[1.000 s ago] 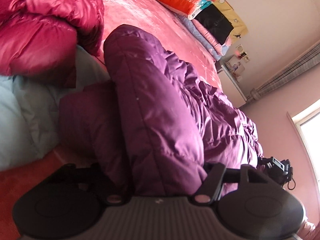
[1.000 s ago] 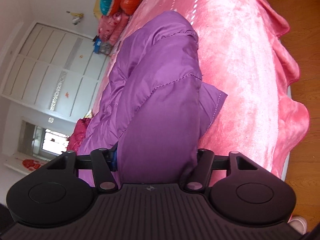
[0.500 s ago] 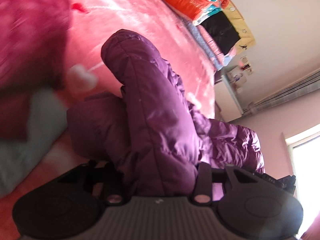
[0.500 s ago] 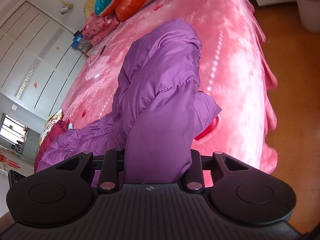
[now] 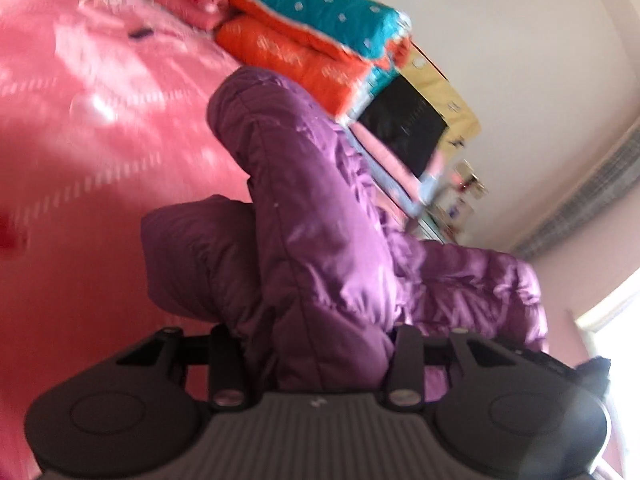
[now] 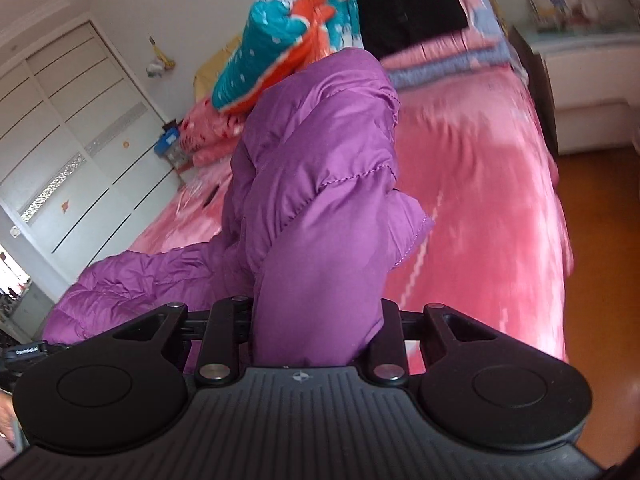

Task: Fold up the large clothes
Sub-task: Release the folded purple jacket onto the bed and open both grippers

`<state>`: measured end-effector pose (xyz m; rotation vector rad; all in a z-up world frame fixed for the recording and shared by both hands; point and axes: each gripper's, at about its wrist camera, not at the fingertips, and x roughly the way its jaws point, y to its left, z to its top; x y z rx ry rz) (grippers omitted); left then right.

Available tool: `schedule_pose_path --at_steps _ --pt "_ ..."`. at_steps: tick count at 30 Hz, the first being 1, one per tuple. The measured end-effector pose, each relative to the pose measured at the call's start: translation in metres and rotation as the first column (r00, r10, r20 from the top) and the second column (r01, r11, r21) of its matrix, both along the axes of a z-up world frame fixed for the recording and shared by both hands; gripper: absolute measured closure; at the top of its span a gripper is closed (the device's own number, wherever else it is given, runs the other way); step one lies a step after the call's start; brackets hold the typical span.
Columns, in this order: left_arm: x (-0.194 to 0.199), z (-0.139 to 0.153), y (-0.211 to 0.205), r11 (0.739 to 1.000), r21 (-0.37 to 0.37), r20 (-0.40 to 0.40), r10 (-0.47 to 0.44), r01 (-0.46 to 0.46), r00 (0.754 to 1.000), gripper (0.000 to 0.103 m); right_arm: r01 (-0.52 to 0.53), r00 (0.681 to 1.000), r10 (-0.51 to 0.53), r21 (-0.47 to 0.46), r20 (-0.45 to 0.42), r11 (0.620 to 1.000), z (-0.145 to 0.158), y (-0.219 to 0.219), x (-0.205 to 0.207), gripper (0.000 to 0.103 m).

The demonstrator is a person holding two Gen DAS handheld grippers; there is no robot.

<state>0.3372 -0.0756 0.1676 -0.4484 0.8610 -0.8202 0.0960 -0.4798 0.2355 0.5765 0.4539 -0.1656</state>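
both grippers have swung the puffy purple quilted down coat (image 5: 320,264) up off the pink satin bedspread (image 5: 100,140); left gripper (image 5: 316,364) and right gripper (image 6: 316,332) clenched on bunched edges. soft, light, slippery — grip seams.

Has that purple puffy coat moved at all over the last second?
Yes. The purple coat, clamped in both grippers, has been lifted and carried up the pink bed toward the teal-and-orange quilt, which now looms just behind it.

bed (image 6: 480,184): pink cover | on it: purple jacket (image 6: 320,200), stacked bedding (image 5: 320,36)
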Motion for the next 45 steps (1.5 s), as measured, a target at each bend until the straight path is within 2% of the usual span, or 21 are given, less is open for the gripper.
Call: schedule_pose_path --at_steps 2,5,8,10,12,14,15,16,18,22,26,29,30,31,33,36,38,41,43,45 --pt "0.032 -0.013 -0.021 0.998 0.035 0.033 0.049 -0.05 0.998 0.063 0.016 1.0 -0.015 -0.056 0.02 0.998 -0.01 -0.011 0.039 0.066" --pt "0.061 -0.04 -0.058 0.983 0.132 0.106 0.112 -0.126 0.988 0.063 0.037 0.999 -0.036 -0.166 0.011 0.985 -0.034 -0.02 0.092 0.065" --pt "0.068 -0.07 -0.081 0.955 0.228 0.185 0.15 -0.191 0.971 0.059 0.06 0.997 -0.073 -0.262 -0.037 0.963 -0.068 -0.02 0.129 0.065" --pt "0.065 -0.088 -0.084 0.938 0.256 0.21 0.184 -0.235 0.96 0.051 0.096 0.989 -0.125 -0.294 -0.081 0.951 -0.092 -0.021 0.144 0.063" --pt "0.062 -0.099 -0.08 0.928 0.251 0.242 0.215 -0.275 0.946 0.04 0.164 0.975 -0.203 -0.317 -0.094 0.934 -0.111 -0.028 0.146 0.05" --pt "0.057 -0.103 -0.075 0.919 0.272 0.288 0.205 -0.285 0.936 0.029 0.229 0.959 -0.272 -0.349 -0.08 0.909 -0.12 -0.035 0.14 0.0" --pt "0.059 -0.103 -0.077 0.91 0.296 0.307 0.195 -0.289 0.931 0.02 0.269 0.946 -0.317 -0.389 -0.064 0.881 -0.12 -0.037 0.137 0.0" --pt "0.062 -0.099 -0.075 0.896 0.322 0.324 0.199 -0.306 0.925 0.008 0.296 0.939 -0.342 -0.413 -0.042 0.862 -0.12 -0.04 0.133 0.0" --pt "0.057 -0.092 -0.068 0.855 0.371 0.393 0.209 -0.363 0.895 0.0 0.317 0.933 -0.357 -0.398 -0.03 0.861 -0.119 -0.046 0.128 0.0" --pt "0.038 -0.077 -0.058 0.803 0.437 0.487 0.168 -0.405 0.857 0.0 0.377 0.911 -0.411 -0.391 -0.004 0.84 -0.115 -0.054 0.105 0.0" --pt "0.014 -0.061 -0.071 0.735 0.499 0.566 0.125 -0.46 0.815 0.0 0.411 0.896 -0.444 -0.409 0.016 0.815 -0.12 -0.041 0.085 0.0" --pt "-0.008 -0.058 -0.075 0.66 0.547 0.645 0.062 -0.516 0.762 0.0 0.407 0.898 -0.44 -0.393 0.008 0.825 -0.128 -0.037 0.066 0.0" --pt "-0.015 -0.06 -0.074 0.626 0.565 0.663 0.044 -0.537 0.748 0.0 0.405 0.899 -0.438 -0.389 0.005 0.827 -0.127 -0.034 0.057 0.0" --pt "-0.016 -0.057 -0.08 0.612 0.571 0.669 0.04 -0.548 0.742 0.0 0.402 0.901 -0.434 -0.386 0.003 0.83 -0.13 -0.029 0.05 0.0" --pt "-0.033 -0.054 -0.074 0.617 0.572 0.662 0.043 -0.541 0.749 0.0 0.395 0.905 -0.426 -0.383 0.005 0.835 -0.132 -0.018 0.029 0.0" --pt "-0.07 -0.049 -0.063 0.622 0.563 0.674 0.036 -0.544 0.738 0.0 0.385 0.911 -0.413 -0.379 0.009 0.842 -0.132 0.002 0.007 0.0" --pt "-0.099 -0.045 -0.057 0.628 0.569 0.669 0.022 -0.531 0.743 0.0 0.371 0.917 -0.398 -0.378 0.007 0.848 -0.13 0.016 -0.002 0.0" --pt "-0.147 -0.04 -0.043 0.649 0.553 0.671 0.025 -0.522 0.741 0.0 0.346 0.929 -0.369 -0.393 0.017 0.852 -0.127 0.048 -0.03 0.0" --pt "-0.179 -0.039 -0.031 0.664 0.551 0.655 0.03 -0.506 0.755 0.0 0.342 0.932 -0.36 -0.39 0.027 0.855 -0.123 0.07 -0.05 0.0" --pt "-0.21 -0.038 -0.02 0.666 0.559 0.633 0.042 -0.493 0.773 0.0 0.33 0.938 -0.347 -0.375 0.024 0.866 -0.117 0.089 -0.068 0.0"
